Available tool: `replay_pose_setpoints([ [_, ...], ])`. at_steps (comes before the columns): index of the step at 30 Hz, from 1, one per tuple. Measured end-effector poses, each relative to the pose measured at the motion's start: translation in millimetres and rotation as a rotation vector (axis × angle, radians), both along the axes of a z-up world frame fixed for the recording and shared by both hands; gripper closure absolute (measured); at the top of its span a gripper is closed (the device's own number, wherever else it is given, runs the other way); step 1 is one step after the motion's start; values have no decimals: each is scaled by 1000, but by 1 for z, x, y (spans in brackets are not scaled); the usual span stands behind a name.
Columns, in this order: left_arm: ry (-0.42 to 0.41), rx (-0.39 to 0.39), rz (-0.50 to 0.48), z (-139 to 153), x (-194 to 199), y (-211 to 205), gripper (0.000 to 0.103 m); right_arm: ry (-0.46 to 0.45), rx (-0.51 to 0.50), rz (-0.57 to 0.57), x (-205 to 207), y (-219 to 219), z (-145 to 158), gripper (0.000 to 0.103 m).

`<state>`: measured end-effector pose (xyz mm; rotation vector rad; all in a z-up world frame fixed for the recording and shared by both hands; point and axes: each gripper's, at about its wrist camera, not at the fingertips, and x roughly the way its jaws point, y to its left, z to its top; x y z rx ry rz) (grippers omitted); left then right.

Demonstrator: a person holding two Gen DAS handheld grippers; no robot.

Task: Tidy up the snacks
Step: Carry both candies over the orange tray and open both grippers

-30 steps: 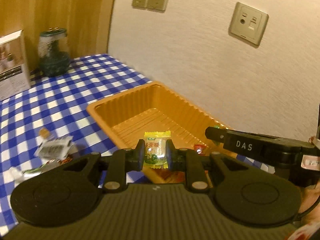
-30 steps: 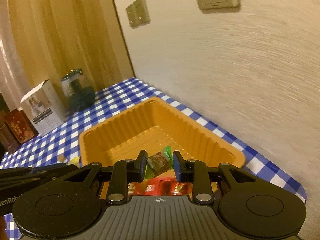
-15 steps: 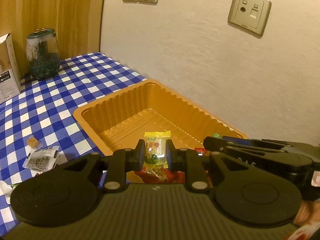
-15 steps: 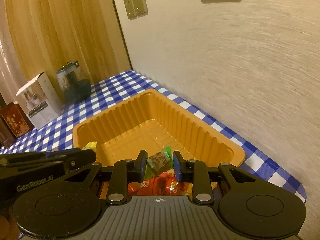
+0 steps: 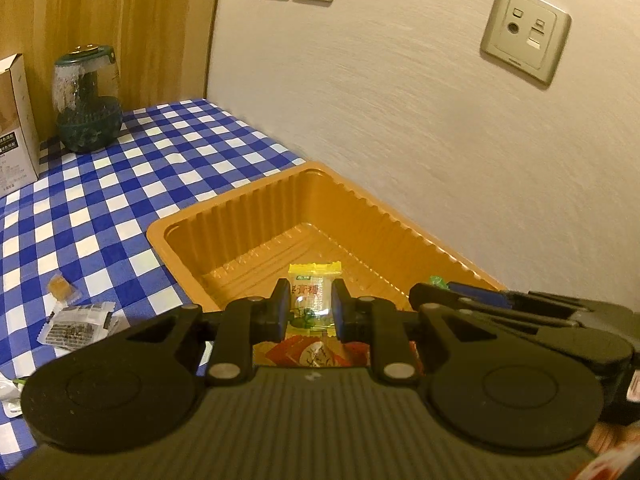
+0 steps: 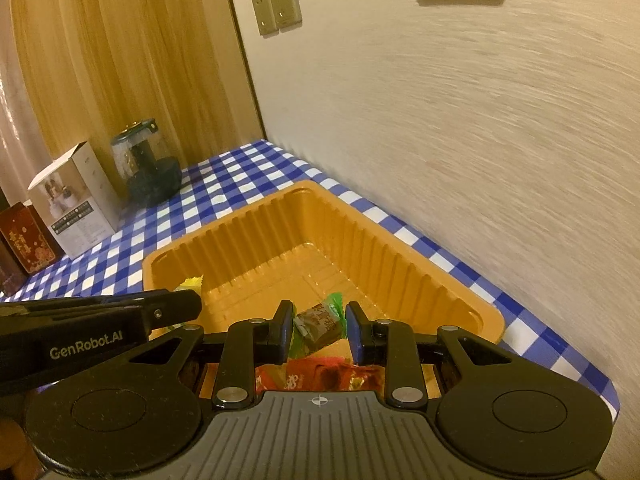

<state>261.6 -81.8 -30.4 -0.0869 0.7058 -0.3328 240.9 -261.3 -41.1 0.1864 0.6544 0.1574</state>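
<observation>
An orange plastic tray (image 5: 256,216) (image 6: 400,256) lies on the blue checked tablecloth against the wall. My left gripper (image 5: 310,306) is shut on a yellow-wrapped candy (image 5: 312,300) and hangs over the tray's near end. My right gripper (image 6: 319,326) is shut on a brown candy with green wrapper ends (image 6: 320,320), also over the tray. A red snack packet (image 5: 316,352) (image 6: 320,376) lies in the tray beneath both. In each wrist view the other gripper shows at the side.
On the cloth left of the tray lie a grey snack packet (image 5: 76,322), a small amber candy (image 5: 60,286) and a white wrapper (image 5: 10,394). A dark glass jar (image 5: 88,100), a white box (image 6: 76,204) and a red box (image 6: 26,240) stand further back. The wall runs along the right.
My left gripper has carried the yellow candy further over the tray, towards the wall. The right gripper has barely moved; the left gripper now shows at its left.
</observation>
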Motion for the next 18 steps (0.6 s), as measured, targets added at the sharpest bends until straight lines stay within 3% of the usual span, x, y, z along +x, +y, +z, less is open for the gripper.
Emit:
replay_pose_setpoints([
  [18,8,-9,-14,-2,26,-19,84,14,15,-43,22,-9,-4,74],
])
